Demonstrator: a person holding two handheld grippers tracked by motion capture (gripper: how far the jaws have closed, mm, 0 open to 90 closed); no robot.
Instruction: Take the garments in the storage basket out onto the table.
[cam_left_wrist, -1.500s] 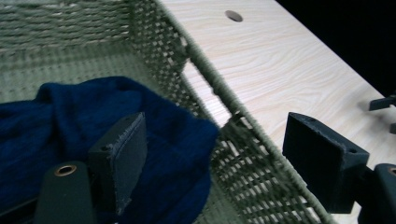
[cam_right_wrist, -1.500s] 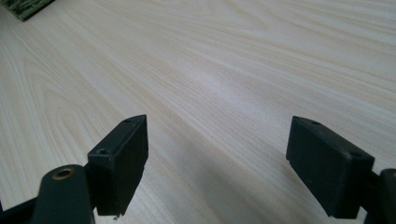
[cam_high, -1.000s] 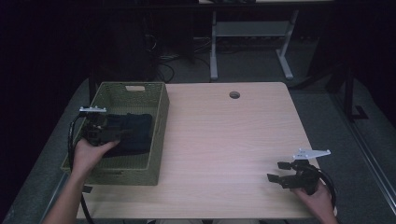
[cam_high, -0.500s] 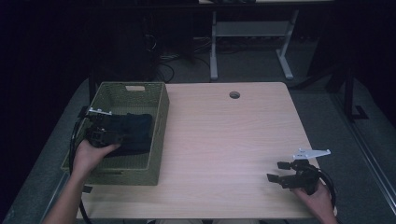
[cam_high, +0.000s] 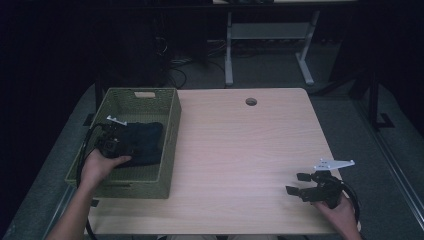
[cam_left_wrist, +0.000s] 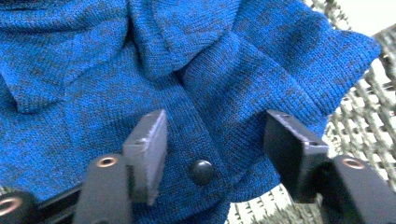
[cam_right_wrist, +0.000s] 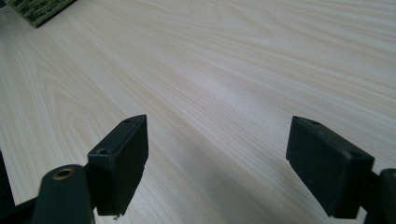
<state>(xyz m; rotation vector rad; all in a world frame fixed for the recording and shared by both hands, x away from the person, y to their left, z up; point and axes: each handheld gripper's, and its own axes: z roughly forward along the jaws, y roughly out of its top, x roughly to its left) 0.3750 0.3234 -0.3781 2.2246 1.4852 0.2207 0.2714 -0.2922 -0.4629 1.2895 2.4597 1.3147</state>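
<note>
Blue knit garment lies in the green basket, left tongs open over it; right tongs open above the table.

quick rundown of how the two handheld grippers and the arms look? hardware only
Both the left gripper and right gripper are black, each with two blocky rectangular jaws on arms with brass-coloured rivets. Each carries a pale grey three-cornered plate on top and trails a black cable. The forearms are bare, no sleeves visible.

The high view looks down from above the table. The left gripper view sits very close to the blue sweater in the basket. The right gripper view looks low across the bare table.
</note>
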